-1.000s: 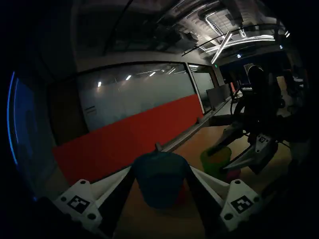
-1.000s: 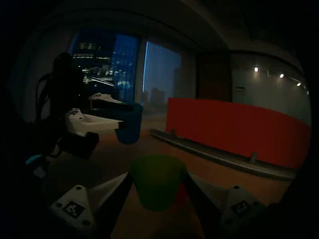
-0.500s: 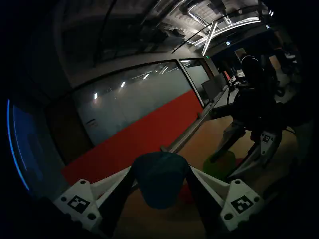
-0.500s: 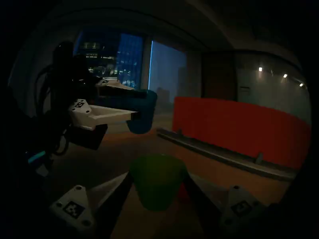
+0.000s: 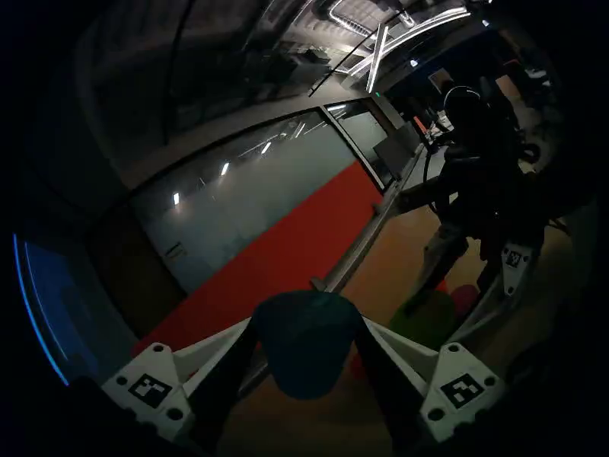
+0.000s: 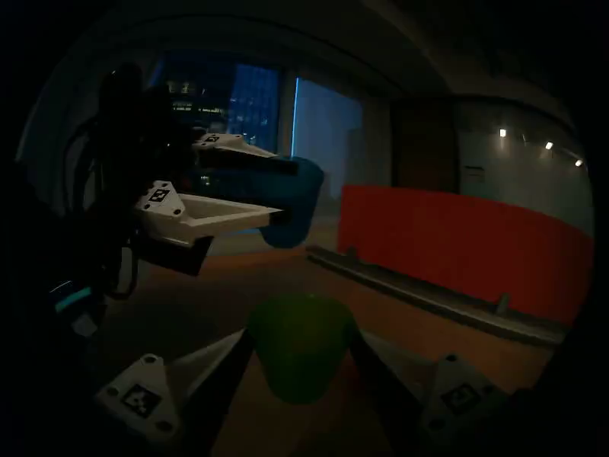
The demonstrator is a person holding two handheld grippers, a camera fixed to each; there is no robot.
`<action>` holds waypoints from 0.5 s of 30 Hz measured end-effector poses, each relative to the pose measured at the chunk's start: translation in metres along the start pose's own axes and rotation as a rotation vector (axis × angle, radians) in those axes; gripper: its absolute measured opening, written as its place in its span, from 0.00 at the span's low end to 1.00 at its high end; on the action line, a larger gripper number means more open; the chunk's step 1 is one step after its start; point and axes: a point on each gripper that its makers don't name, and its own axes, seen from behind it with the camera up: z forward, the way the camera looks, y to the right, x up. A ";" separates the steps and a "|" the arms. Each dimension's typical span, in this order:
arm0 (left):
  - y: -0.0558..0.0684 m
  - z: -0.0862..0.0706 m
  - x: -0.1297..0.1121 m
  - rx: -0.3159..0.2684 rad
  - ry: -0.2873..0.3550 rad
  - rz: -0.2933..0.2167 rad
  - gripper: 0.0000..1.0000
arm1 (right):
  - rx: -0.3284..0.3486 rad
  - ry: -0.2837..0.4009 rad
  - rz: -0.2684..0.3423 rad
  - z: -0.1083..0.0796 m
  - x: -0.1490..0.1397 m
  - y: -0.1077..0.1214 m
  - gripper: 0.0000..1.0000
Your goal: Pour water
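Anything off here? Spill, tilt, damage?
Only the blue plastic cup in the left gripper looks tilted, fitting a pour toward the green plastic cup. No spill or damage visible, though the pictures are very dark.

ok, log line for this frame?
left tongs: shut on blue cup, tilted | right tongs: shut on green cup, upright | stage: pre-pour
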 end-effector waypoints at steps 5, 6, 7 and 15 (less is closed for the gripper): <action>0.002 0.001 0.005 0.004 0.004 0.031 0.87 | 0.009 -0.003 -0.001 0.001 -0.001 -0.004 1.00; 0.003 0.001 0.005 0.004 0.004 0.037 0.87 | 0.011 -0.004 -0.001 0.002 -0.002 -0.004 1.00; 0.004 0.001 0.006 0.003 0.003 0.045 0.87 | 0.012 -0.004 -0.002 0.002 -0.002 -0.005 1.00; 0.007 0.002 0.010 0.009 0.006 0.113 0.87 | 0.017 -0.005 -0.003 0.004 -0.002 -0.006 1.00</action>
